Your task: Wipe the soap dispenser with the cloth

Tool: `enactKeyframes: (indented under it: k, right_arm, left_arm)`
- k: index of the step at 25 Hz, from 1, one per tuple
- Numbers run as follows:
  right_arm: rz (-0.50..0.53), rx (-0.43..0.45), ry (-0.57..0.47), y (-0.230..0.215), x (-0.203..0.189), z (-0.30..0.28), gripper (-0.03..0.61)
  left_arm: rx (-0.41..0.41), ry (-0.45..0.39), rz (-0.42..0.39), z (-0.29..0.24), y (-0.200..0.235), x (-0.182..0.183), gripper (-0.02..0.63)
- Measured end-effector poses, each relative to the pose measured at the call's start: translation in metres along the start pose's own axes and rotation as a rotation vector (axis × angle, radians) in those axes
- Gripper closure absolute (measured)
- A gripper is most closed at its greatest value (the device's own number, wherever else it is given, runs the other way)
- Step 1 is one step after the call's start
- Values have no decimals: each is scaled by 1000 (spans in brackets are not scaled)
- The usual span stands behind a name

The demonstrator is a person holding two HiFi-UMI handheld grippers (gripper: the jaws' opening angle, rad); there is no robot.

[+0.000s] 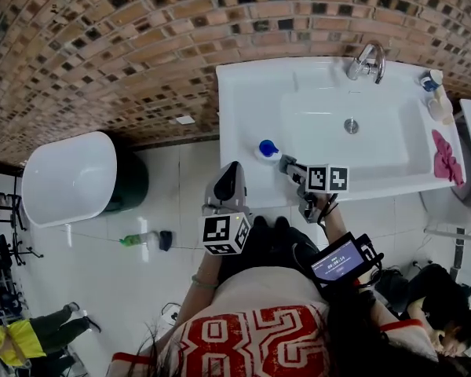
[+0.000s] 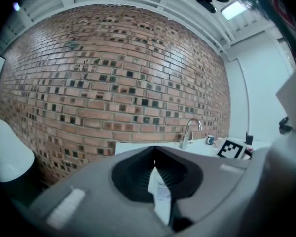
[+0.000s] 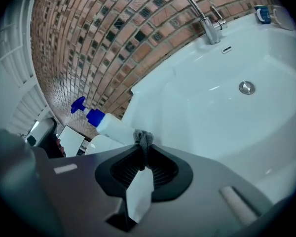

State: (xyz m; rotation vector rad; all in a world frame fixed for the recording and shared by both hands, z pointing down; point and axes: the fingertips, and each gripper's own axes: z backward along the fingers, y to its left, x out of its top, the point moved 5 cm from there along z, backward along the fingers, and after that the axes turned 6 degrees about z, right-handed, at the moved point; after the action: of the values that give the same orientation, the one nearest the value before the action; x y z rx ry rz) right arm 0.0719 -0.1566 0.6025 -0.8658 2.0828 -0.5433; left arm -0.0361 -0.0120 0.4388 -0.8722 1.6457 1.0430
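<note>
**Right gripper presses cloth to soap dispenser; left gripper idle**

The right gripper (image 1: 286, 162) reaches forward and to the left over the front edge of the white sink (image 1: 243, 100), with its marker cube (image 1: 327, 179) facing up. The person's right hand (image 1: 320, 206) grips it from behind, just short of the sink's front edge. Its 2 jaws are clenched on a small tuft of grey cloth (image 3: 143, 138), which sticks out past the jaw tips. In the right gripper view the tuft lies against the white body of the soap dispenser (image 3: 107, 124), below its blue pump.

The soap dispenser (image 1: 267, 148) stands on the sink's front-left rim, left of the basin and just beside the right gripper's tip.

The left gripper (image 1: 233, 171) is held low in front of the person, off the sink's front-left corner and near the dispenser but apart from it. Its forearm runs straight back to the body. In the left gripper view it points at the brick wall (image 2: 113, 83), with the faucet (image 2: 189, 132) off to the right. Its jaws are closed tip to tip with nothing between them.

A pink cloth (image 1: 446, 157) lies on the sink's far right edge, well apart from both grippers.
</note>
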Motion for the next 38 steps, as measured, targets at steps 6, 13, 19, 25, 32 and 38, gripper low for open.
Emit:
enactKeyframes:
  k: [6, 13, 19, 25, 32, 38]
  right_arm:
    - [23, -51, 50, -5, -3, -8, 528]
    - [60, -94, 0, -6, 14, 8, 528]
    - [126, -14, -136, 31, 64, 45, 528]
    - [170, 37, -171, 57, 82, 50, 528]
    - [191, 15, -170, 50, 76, 32, 528]
    - [128, -30, -183, 33, 68, 25, 528]
  left_arm:
    - [-1, 5, 4, 1, 5, 0, 611]
    - [11, 2, 15, 4, 18, 1, 611]
    - [13, -6, 24, 1, 30, 5, 610]
    - [-7, -19, 30, -2, 34, 8, 611]
    - [-12, -24, 36, -1, 42, 11, 611]
    - [-17, -26, 43, 1, 53, 10, 611]
